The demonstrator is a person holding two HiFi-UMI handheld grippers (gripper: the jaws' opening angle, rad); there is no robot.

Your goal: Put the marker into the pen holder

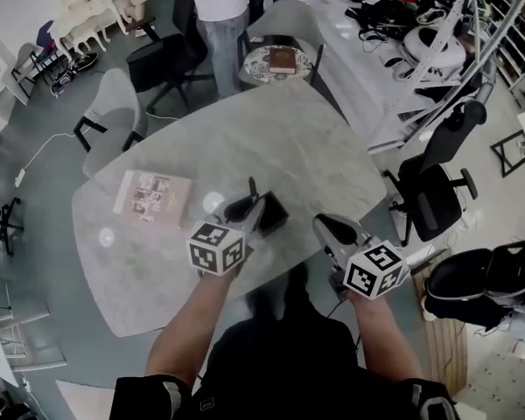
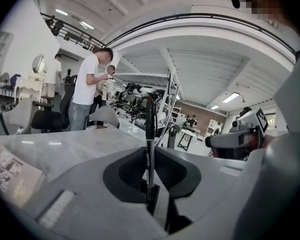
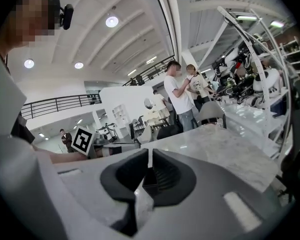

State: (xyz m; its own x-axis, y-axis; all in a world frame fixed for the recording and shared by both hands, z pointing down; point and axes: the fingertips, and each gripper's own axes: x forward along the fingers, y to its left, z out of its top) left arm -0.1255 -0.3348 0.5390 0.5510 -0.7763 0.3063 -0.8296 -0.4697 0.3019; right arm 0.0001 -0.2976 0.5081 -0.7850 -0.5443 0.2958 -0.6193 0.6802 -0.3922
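A black marker (image 2: 150, 129) stands upright between the jaws of my left gripper (image 2: 150, 181), which is shut on its lower end. In the head view, that left gripper (image 1: 248, 206) hovers over the near middle of the marble table (image 1: 271, 138), and the marker (image 1: 252, 187) pokes up from it. The black pen holder (image 1: 273, 217) sits just to the right of the left gripper, partly hidden by it. My right gripper (image 1: 326, 225) is held near the table's front right edge. In the right gripper view, the right gripper (image 3: 149, 159) shows only a thin slit between its jaws, with nothing in them.
A booklet (image 1: 153, 198) lies on the table's left part, with a small white disc (image 1: 213, 202) beside it. Office chairs (image 1: 433, 191) ring the table. A person (image 1: 220, 16) stands beyond the far edge by a small round side table (image 1: 280, 62).
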